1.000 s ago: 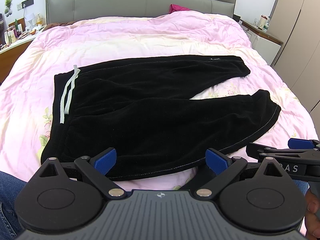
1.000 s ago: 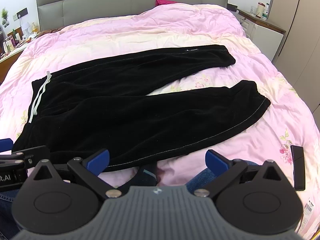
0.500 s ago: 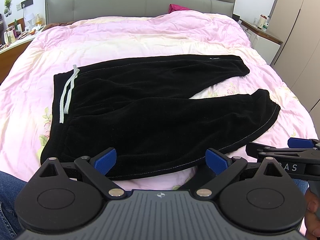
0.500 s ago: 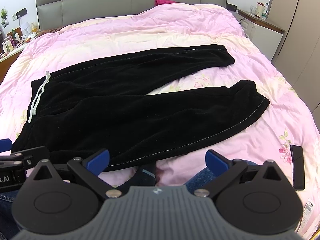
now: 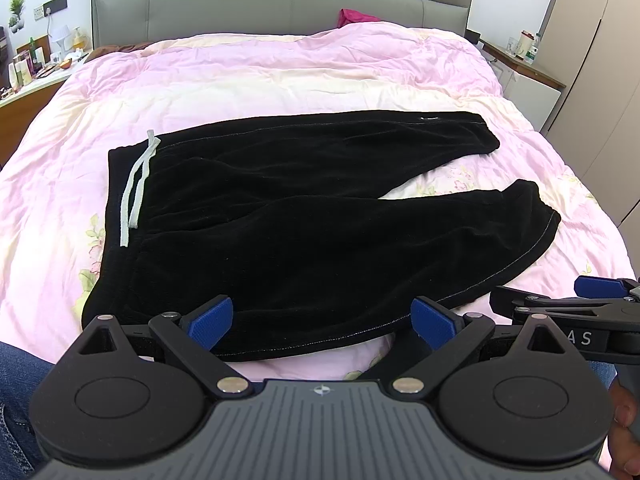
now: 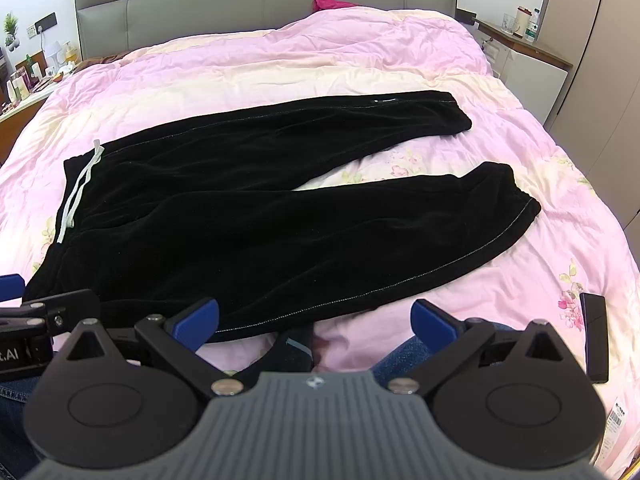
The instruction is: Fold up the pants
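Change since earlier frames: almost none; both grippers hover in the same place at the near edge of the bed, and the pants lie as they did.
Left gripper [image 5: 322, 322]: held low and level above the near hem of the pants, its blue pads [image 5: 210, 322] spread wide apart with nothing between them; pointed toward the headboard.
Right gripper [image 6: 314, 322]: beside the left one on its right, likewise level, blue pads [image 6: 434, 322] spread wide and holding nothing; its tip also shows at the right edge of the left wrist view.
Hand: fingers [image 5: 624, 420] of the person wrap the right gripper's handle at lower right of the left wrist view.
Pants [image 6: 248, 216]: black, spread flat and unfolded on the pink quilt [image 6: 280, 64], waistband to the left, both legs running right and splayed apart in a narrow V.
Drawstring [image 5: 134, 196]: pale, lying across the waistband end.
Near leg: its lower edge lies just ahead of both grippers, not touched by either.
Person: jeans [image 6: 404, 356] and a dark sock [image 6: 298, 350] show under the right gripper.
Dark flat object [image 6: 594, 344]: on the quilt at right, well apart from the pants.
Headboard [image 5: 280, 4]: grey, padded, at the far end.
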{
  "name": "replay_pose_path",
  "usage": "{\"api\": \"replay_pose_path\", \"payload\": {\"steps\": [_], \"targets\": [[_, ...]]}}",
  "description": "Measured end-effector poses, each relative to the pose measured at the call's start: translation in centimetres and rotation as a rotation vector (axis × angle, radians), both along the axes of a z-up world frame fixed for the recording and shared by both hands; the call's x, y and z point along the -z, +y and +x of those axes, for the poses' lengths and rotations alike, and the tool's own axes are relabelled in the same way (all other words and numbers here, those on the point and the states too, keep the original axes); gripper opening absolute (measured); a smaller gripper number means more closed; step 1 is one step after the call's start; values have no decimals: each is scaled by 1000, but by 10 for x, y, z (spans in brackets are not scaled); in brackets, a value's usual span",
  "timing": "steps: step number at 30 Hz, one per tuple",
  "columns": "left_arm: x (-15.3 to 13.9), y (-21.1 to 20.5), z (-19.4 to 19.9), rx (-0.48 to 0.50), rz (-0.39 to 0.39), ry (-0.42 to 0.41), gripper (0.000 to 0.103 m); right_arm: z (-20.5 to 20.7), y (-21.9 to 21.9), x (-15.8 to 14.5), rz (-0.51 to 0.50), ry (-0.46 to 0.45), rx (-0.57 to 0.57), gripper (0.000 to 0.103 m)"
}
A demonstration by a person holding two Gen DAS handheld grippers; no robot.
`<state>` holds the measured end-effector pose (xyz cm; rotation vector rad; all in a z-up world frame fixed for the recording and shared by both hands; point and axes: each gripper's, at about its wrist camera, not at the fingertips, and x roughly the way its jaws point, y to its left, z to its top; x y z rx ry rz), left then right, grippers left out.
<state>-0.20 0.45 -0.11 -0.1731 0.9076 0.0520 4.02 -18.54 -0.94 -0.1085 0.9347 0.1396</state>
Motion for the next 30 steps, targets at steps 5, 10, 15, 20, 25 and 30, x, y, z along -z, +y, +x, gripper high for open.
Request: {"api": "replay_pose_path", "payload": {"steps": [5, 10, 15, 20, 25, 30], "targets": [[0, 1, 0, -1, -1, 0, 103, 0, 0, -1, -1, -1, -1, 98], [0, 1, 0, -1, -2, 0, 103, 0, 0, -1, -2, 0, 0, 98], [1, 2, 0, 1, -1, 2, 103, 1, 0, -1, -2, 1, 0, 98], [4, 2, 3, -2, 2, 13, 103, 4, 1, 0, -10, 0, -2, 98], [8, 5, 7, -11, 0, 23, 103, 9, -2, 3, -14, 6, 2, 98], [13, 5, 12, -11, 0, 36, 103, 16, -7, 9, -24, 15, 14, 98]]}}
